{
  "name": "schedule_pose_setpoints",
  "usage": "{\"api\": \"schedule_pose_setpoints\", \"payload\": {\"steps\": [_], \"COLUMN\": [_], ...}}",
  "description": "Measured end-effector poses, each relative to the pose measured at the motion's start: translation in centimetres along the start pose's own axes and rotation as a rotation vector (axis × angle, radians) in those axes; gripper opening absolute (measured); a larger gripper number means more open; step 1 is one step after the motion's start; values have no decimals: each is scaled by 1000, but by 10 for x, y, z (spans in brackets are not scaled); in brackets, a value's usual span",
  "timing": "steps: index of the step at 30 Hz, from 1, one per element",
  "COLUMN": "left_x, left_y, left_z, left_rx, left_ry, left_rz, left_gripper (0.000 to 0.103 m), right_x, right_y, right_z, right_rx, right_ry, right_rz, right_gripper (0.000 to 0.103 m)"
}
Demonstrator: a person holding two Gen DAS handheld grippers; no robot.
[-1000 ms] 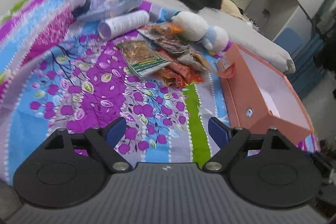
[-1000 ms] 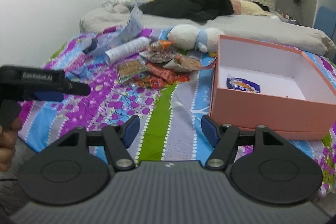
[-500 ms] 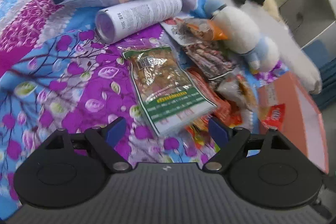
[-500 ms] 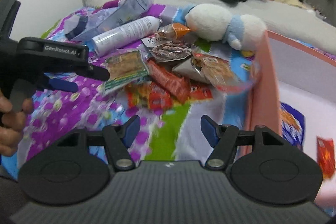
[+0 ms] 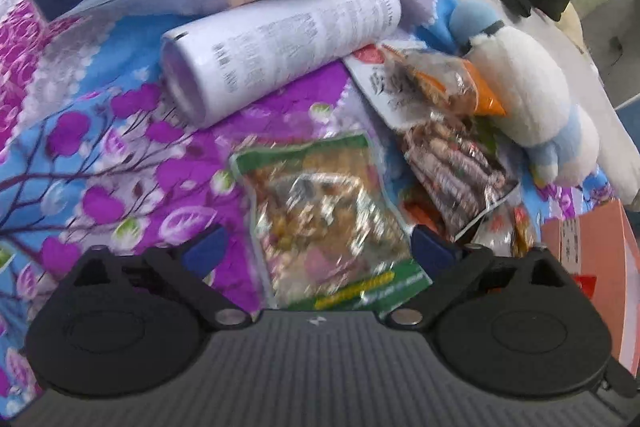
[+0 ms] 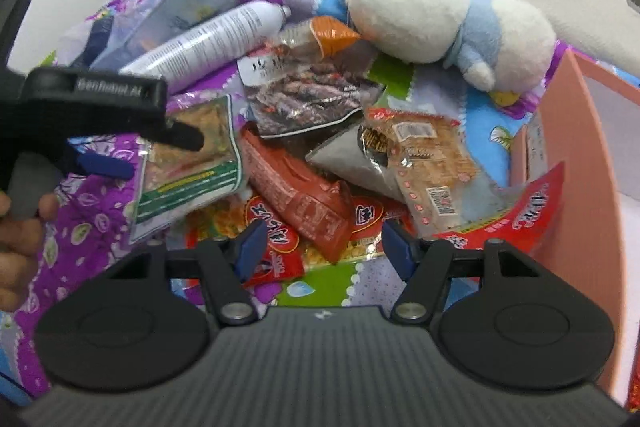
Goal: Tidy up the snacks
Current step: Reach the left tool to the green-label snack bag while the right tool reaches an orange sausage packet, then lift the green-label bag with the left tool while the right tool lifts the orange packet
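Your left gripper (image 5: pixel 316 247) hangs wide open over the green snack packet (image 5: pixel 332 219) on the bedspread (image 5: pixel 100 147). Your right gripper (image 6: pixel 322 241), fingers also spread wide, straddles the red packets (image 6: pixel 304 199) beside the pink box (image 6: pixel 576 155).

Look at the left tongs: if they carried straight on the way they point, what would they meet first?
Most likely the green-edged snack packet, which lies between the open left tongs. Beyond it lies the white can, though depth is hard to judge.
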State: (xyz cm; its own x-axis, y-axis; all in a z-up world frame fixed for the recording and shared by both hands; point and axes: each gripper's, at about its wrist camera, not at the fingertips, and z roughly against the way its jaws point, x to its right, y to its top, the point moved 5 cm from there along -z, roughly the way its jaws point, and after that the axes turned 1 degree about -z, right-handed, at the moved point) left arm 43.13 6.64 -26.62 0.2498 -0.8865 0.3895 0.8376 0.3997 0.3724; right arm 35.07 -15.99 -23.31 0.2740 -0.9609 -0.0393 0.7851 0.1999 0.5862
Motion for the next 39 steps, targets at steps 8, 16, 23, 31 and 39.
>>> {"api": "schedule_pose_setpoints", "payload": {"steps": [8, 16, 23, 31, 39], "left_x": [29, 35, 33, 30, 29], "left_y": [9, 6, 0, -10, -51], "left_z": [-28, -33, -23, 3, 34], "left_rx": [29, 23, 22, 12, 22], "left_ry": [156, 220, 221, 140, 83], "left_rz": [-118, -247, -332, -313, -324], "left_gripper": [103, 97, 81, 67, 67], "right_x": [-1, 1, -3, -9, -16], "right_y": [3, 7, 9, 1, -24], "right_z": [-28, -39, -30, -10, 22], "right_rx": [-1, -29, -26, -15, 30], "right_ry": [13, 93, 64, 34, -4], "right_rz": [34, -29, 24, 37, 14], "right_gripper": [65, 57, 52, 51, 51]}}
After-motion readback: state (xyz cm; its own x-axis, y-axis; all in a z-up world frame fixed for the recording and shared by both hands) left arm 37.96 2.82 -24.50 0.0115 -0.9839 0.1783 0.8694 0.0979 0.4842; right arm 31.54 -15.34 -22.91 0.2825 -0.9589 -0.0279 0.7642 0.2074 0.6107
